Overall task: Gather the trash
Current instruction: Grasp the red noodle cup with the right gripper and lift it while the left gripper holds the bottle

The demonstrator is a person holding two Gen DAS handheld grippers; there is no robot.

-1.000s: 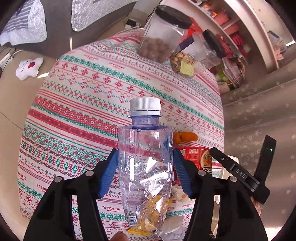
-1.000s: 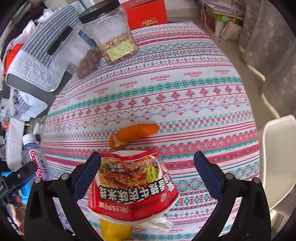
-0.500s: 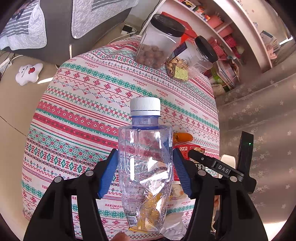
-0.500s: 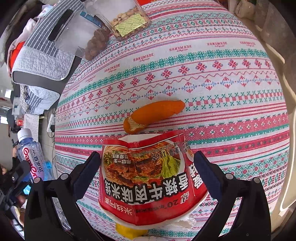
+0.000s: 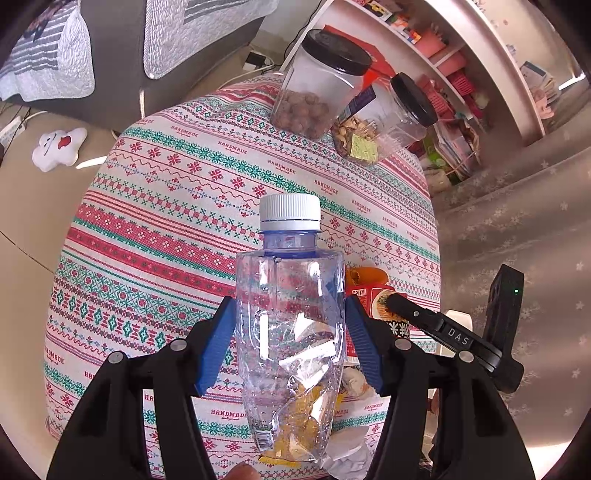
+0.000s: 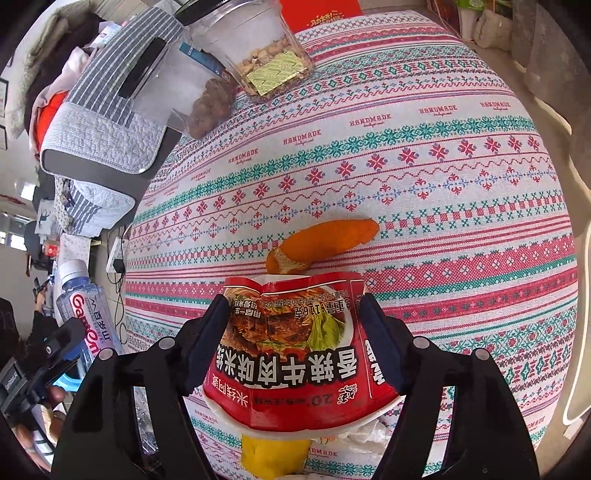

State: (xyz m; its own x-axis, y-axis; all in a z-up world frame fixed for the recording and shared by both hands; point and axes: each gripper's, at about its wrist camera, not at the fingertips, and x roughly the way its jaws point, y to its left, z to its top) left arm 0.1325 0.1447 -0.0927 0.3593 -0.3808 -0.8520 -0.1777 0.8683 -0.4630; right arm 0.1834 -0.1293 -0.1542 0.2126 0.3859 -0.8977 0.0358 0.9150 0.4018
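Note:
My left gripper (image 5: pixel 290 345) is shut on a crumpled clear plastic bottle (image 5: pixel 290 317) with a white cap, held upright above the patterned tablecloth (image 5: pixel 166 229). The bottle also shows in the right wrist view (image 6: pixel 86 317) at the far left. My right gripper (image 6: pixel 295 343) is shut on a red instant-noodle cup (image 6: pixel 295 354), lying on its side, squeezed between the jaws. The cup peeks out in the left wrist view (image 5: pixel 380 306). An orange peel (image 6: pixel 321 242) lies on the cloth just beyond the cup. A yellow wrapper (image 6: pixel 273 452) and white crumpled paper (image 6: pixel 364 434) lie under the cup.
Two clear jars with black lids, one of brown nuts (image 5: pixel 314 88) and one of mixed snacks (image 5: pixel 384 122), stand at the table's far edge. A red box (image 6: pixel 319 13) sits behind them. A grey sofa (image 6: pixel 107 122), shelves (image 5: pixel 461 55) and a curtain (image 5: pixel 517 221) surround the table.
My right gripper's jaws have closed from wide open onto the noodle cup. My left gripper still holds the bottle and has drawn back a little from the table.

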